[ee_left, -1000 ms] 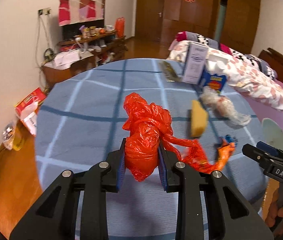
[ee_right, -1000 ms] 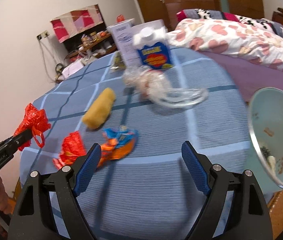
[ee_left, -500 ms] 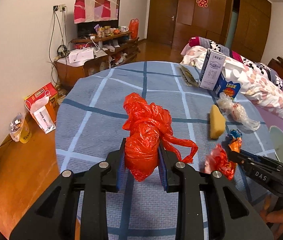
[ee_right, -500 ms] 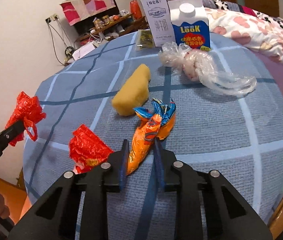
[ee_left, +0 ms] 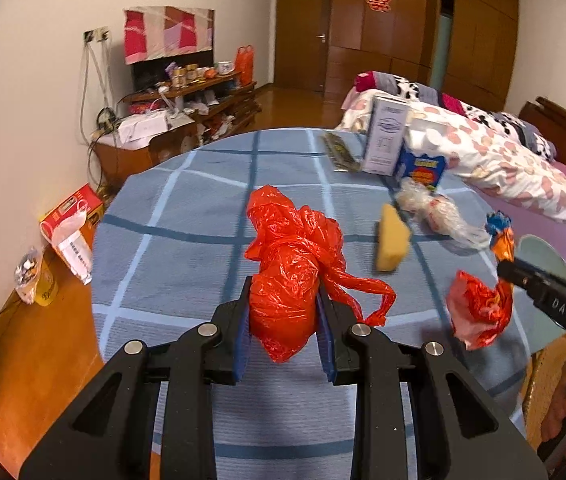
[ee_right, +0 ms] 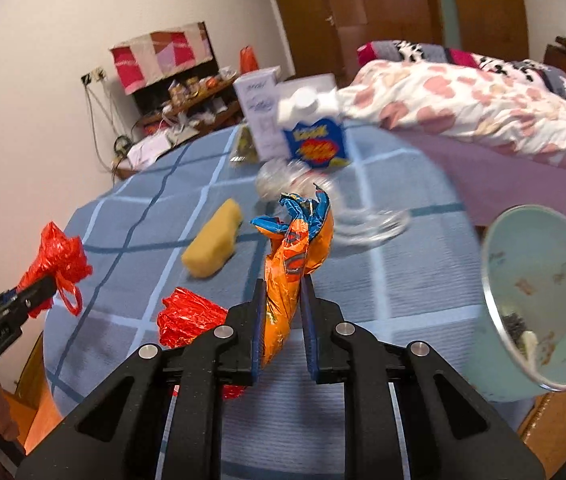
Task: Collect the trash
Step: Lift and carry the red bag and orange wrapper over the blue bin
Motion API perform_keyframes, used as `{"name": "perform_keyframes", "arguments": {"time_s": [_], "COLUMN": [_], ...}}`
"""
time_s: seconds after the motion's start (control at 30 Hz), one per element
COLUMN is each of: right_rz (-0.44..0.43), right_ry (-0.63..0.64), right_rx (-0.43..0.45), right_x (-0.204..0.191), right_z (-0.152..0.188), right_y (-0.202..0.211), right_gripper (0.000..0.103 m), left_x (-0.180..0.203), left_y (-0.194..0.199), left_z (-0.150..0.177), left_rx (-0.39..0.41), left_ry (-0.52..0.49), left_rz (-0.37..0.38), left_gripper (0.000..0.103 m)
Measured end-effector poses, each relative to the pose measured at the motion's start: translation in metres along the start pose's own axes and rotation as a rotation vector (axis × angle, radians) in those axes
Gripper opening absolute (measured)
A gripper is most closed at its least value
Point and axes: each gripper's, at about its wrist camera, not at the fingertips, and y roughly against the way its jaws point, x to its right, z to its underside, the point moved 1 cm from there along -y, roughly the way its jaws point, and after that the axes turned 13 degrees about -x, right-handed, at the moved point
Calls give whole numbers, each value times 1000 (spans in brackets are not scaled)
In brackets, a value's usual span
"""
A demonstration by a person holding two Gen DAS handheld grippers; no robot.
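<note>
My left gripper (ee_left: 285,312) is shut on a crumpled red plastic bag (ee_left: 291,264), held above the blue checked tablecloth (ee_left: 187,216). In the right wrist view my right gripper (ee_right: 283,304) has its jaws closing tight on an orange and blue snack wrapper (ee_right: 299,240); the pads press on it and it stands up clear of the cloth. A crumpled red wrapper (ee_right: 187,316) lies just left of that gripper. Further back are a yellow sponge (ee_right: 213,248) and a clear plastic bag (ee_left: 439,212). The left gripper (ee_right: 49,284) with its red bag shows at the left edge.
A blue milk carton (ee_right: 315,140) and a white box (ee_left: 387,140) stand at the table's far side. A pale green bin (ee_right: 539,300) sits beside the table's right edge. A bed (ee_right: 463,108) lies beyond, and a cluttered cabinet (ee_left: 187,108) stands by the left wall.
The right gripper went from wide open to shut on the orange wrapper and has lifted it off the cloth. The left gripper kept its hold on the red bag.
</note>
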Motion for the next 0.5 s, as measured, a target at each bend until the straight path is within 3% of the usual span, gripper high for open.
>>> {"name": "perform_keyframes", "arguments": {"time_s": [0.5], "right_rz": [66], "right_ry": [-39], "right_rx": [78], "right_x": [40], "right_z": [14], "right_y": [46], "right_gripper": [17], "left_x": [68], "left_y": [18], "left_z": [6], "left_rx": [22], "left_ry": [-134], "left_rz": [29], "left_gripper": [27]}}
